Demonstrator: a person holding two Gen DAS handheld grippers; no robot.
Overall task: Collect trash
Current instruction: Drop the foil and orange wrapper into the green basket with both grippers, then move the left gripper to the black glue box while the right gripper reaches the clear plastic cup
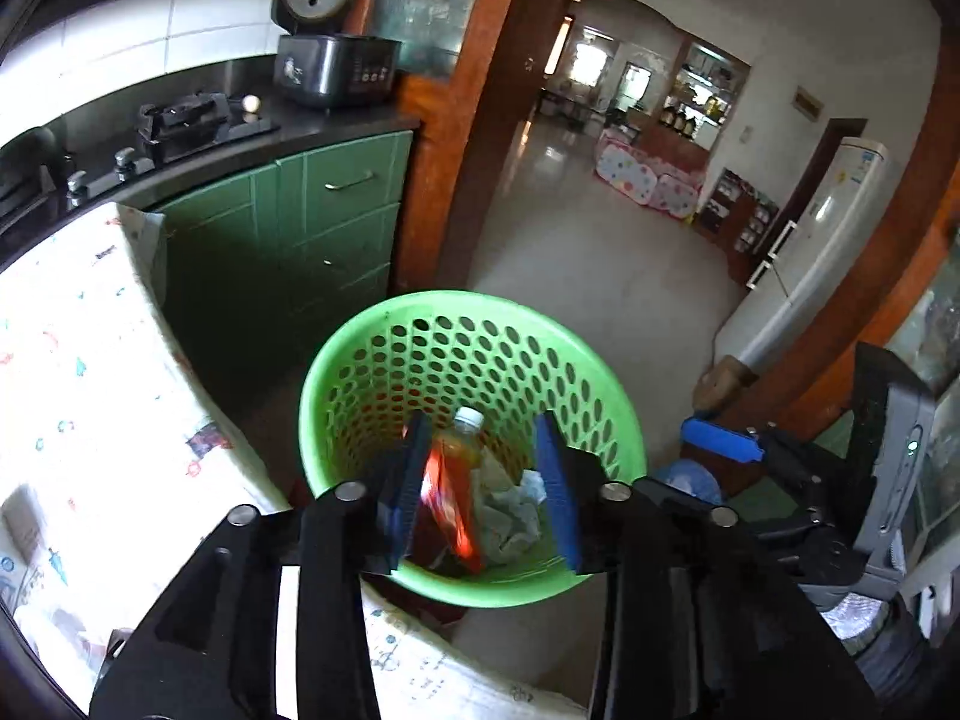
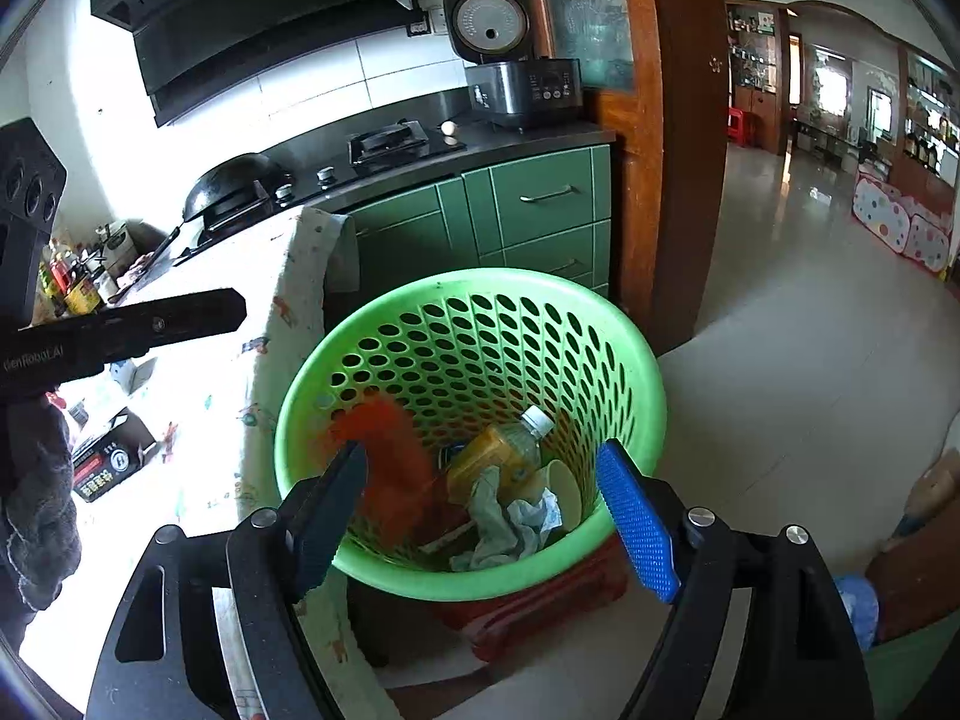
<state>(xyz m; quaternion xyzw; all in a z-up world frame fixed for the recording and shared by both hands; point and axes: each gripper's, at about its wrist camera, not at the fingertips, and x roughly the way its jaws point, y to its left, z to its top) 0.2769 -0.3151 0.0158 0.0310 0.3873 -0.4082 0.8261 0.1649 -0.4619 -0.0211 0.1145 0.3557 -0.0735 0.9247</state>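
left wrist view: left gripper [image 1: 483,483] has its jaws parted over the green basket [image 1: 336,372], nothing pinched; a red wrapper [image 1: 447,507] sits just inside its left pad, loose in the basket. past the fingertips lie a bottle [image 1: 465,435] and crumpled tissue [image 1: 507,510]. right wrist view: right gripper [image 2: 486,516] is spread wide and empty above the same basket, blurred red wrapper at its left finger, paper cup [image 2: 564,489] toward its right finger. to its left, a table with patterned cloth [image 2: 264,312].
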